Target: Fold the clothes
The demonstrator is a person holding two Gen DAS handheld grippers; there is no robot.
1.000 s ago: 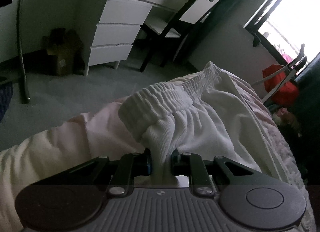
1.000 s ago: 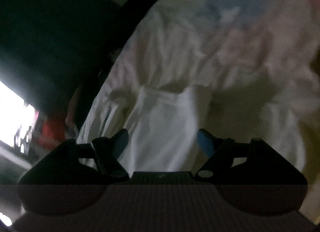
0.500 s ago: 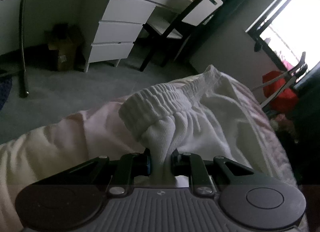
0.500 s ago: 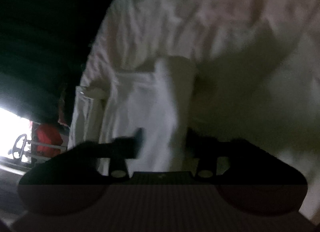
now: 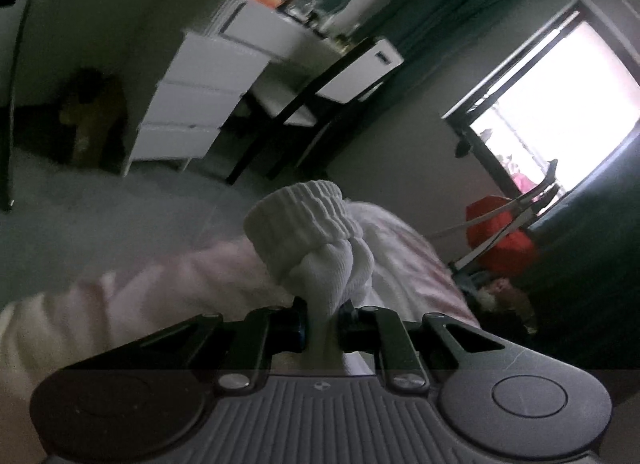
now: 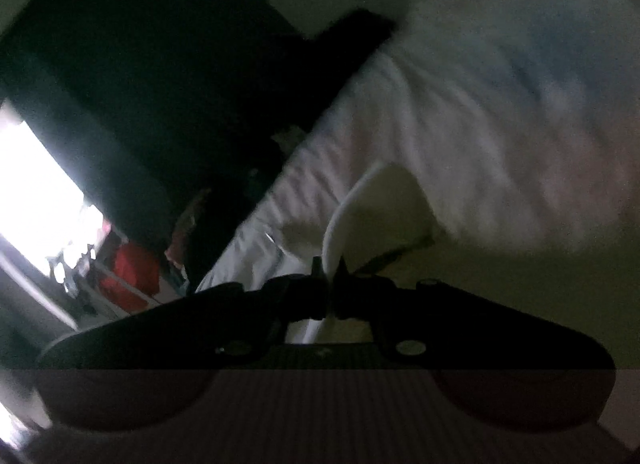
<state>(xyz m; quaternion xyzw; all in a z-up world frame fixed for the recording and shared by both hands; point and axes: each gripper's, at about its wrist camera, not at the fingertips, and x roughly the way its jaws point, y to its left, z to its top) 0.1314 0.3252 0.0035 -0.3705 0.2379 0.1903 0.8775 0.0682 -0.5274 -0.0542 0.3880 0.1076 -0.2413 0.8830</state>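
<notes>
Your left gripper (image 5: 320, 322) has its jaws closed on the white garment (image 5: 320, 248), just under the ribbed elastic waistband (image 5: 300, 207), which bunches up above the fingers. The garment hangs over the pale pink bed sheet (image 5: 160, 288). Your right gripper (image 6: 329, 284) also pinches a thin edge of the white garment (image 6: 376, 215), jaws nearly together, above the sheet (image 6: 440, 123). This view is dark and blurred.
</notes>
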